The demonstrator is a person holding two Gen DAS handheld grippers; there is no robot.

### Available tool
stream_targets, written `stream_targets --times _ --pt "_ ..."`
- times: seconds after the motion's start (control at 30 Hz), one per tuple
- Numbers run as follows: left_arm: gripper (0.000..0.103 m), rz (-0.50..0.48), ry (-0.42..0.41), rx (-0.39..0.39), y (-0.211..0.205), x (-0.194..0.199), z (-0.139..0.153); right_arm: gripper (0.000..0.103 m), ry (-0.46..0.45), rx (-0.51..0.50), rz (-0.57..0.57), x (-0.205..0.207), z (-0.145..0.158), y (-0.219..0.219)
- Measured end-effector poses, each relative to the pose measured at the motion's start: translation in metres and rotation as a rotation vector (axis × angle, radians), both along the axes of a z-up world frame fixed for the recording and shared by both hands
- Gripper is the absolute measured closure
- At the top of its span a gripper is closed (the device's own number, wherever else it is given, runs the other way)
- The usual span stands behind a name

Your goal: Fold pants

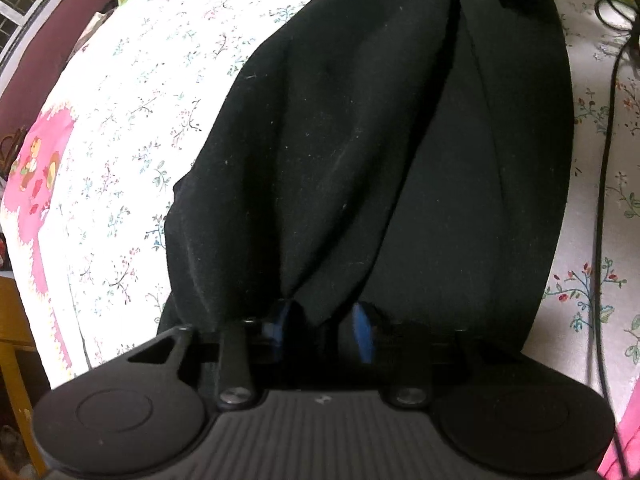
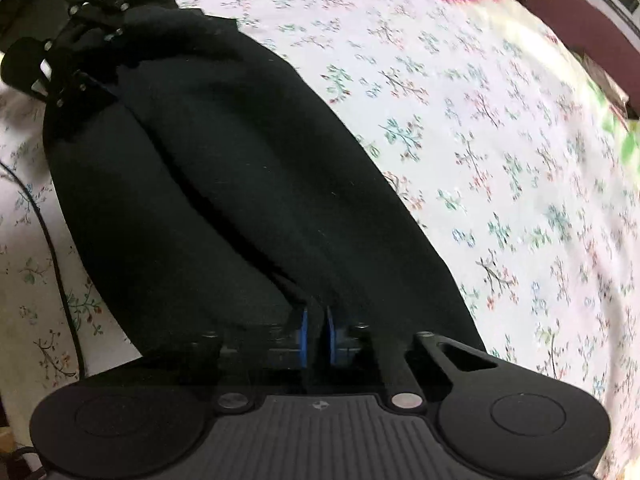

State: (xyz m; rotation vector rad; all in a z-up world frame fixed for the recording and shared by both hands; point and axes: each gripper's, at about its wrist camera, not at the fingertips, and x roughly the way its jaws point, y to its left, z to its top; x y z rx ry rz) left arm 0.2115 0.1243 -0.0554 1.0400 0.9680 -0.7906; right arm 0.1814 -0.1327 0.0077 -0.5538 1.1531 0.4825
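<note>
Black pants (image 1: 360, 152) bunch right at the left gripper (image 1: 324, 320), whose blue pads (image 1: 362, 332) pinch a gathered fold. At the other end the right gripper (image 2: 316, 336) is clamped tight on the cloth, pads nearly meeting. Between the two claws the pants stretch in long creases over a floral sheet (image 2: 480, 160). Just beside the fabric runs a black cable (image 1: 604, 200).
</note>
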Motion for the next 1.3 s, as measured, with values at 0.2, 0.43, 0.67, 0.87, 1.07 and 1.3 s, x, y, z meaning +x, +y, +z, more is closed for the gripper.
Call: stream_targets --times 0.2,0.43,0.67,0.87,1.07,1.3 --pt "0.077 0.047 0.039 -0.02 0.017 0.002 0.033 0.103 0.081 0.129 -0.082 0.011 0.04 -0.014" --pt "0.077 0.025 0.013 -0.108 0.01 -0.027 0.061 0.103 0.188 0.234 -0.123 0.007 0.069 -0.02" --pt "0.073 -0.029 0.153 -0.272 -0.047 -0.052 0.038 0.103 0.227 0.271 -0.148 -0.005 0.08 -0.025" --pt "0.073 0.046 0.226 -0.324 -0.062 -0.063 0.029 0.103 0.311 0.499 -0.28 -0.01 0.057 -0.025" --pt "0.071 0.104 0.187 -0.355 -0.056 -0.069 0.028 0.097 0.333 0.733 -0.709 -0.043 -0.003 -0.056" --pt "0.067 0.095 0.15 -0.411 -0.065 -0.068 0.019 0.081 0.068 0.972 -0.986 -0.077 -0.024 -0.088"
